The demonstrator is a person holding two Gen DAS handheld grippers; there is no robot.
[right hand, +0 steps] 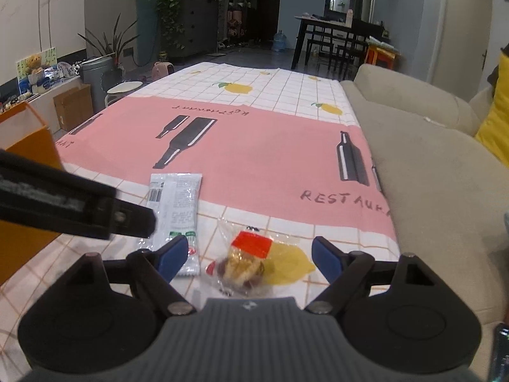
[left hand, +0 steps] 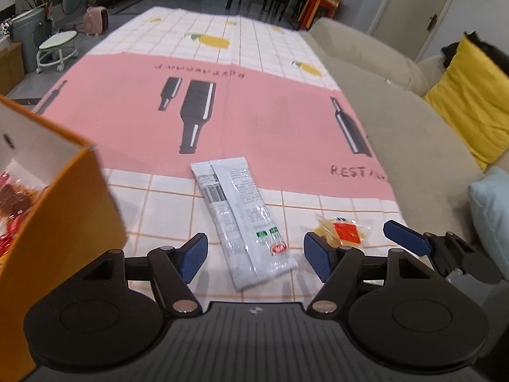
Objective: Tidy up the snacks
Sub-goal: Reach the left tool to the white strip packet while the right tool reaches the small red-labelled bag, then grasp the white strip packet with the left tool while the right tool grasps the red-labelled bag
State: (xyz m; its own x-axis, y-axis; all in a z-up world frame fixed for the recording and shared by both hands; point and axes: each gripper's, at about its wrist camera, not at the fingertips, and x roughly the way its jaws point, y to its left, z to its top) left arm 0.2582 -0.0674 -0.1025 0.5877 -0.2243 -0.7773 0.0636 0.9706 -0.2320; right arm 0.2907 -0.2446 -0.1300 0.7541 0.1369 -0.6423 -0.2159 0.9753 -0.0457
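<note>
Tablecloth (left hand: 270, 121): left gripper (left hand: 254, 254) open astride white sachet (left hand: 241, 219); right gripper (right hand: 245, 254) open astride yellow snack (right hand: 254, 261). Step: reaching. Next: close, box (left hand: 63, 207) them.

Long white snack packet (left hand: 242, 222) with grey print and a red logo, flat and slanted at centre frame, small clear-wrapped yellow snack (left hand: 342, 229) with red label flat at lower right, orange box (left hand: 68, 197) holding red-wrapped snacks (left hand: 12, 203) at left edge

Both wrist views look forward and downward, close over the surface (left hand: 261, 121). The 2 share the white packet (left hand: 241, 219), the clear-wrapped snack (right hand: 254, 261) and the sofa (left hand: 397, 127) at right.
</note>
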